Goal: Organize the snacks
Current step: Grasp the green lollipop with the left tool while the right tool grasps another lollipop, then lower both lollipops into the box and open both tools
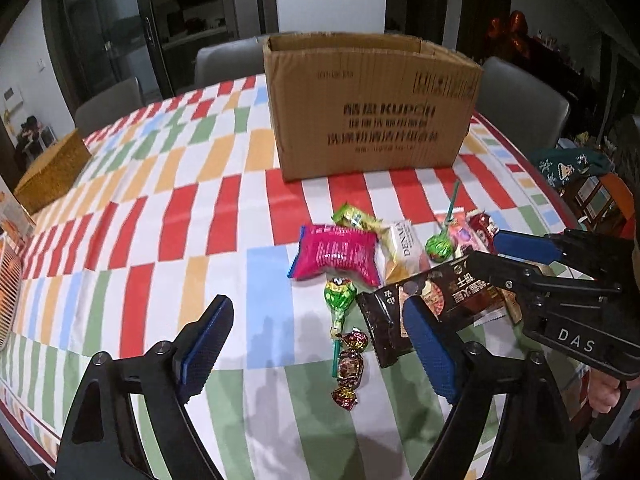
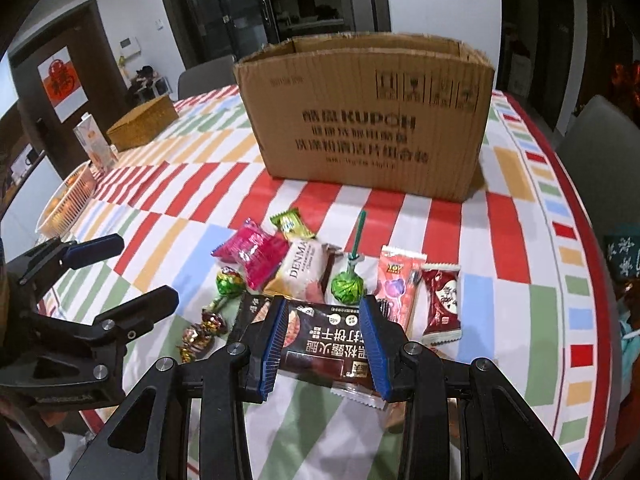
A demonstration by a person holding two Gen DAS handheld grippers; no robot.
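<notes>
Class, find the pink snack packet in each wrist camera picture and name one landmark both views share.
Left wrist view: the pink snack packet lies centre frame, left of the white DENMA packet.
Right wrist view: it lies left of centre, again left of the white DENMA packet.
Shared landmark: the cardboard box on the table behind the snacks.
</notes>
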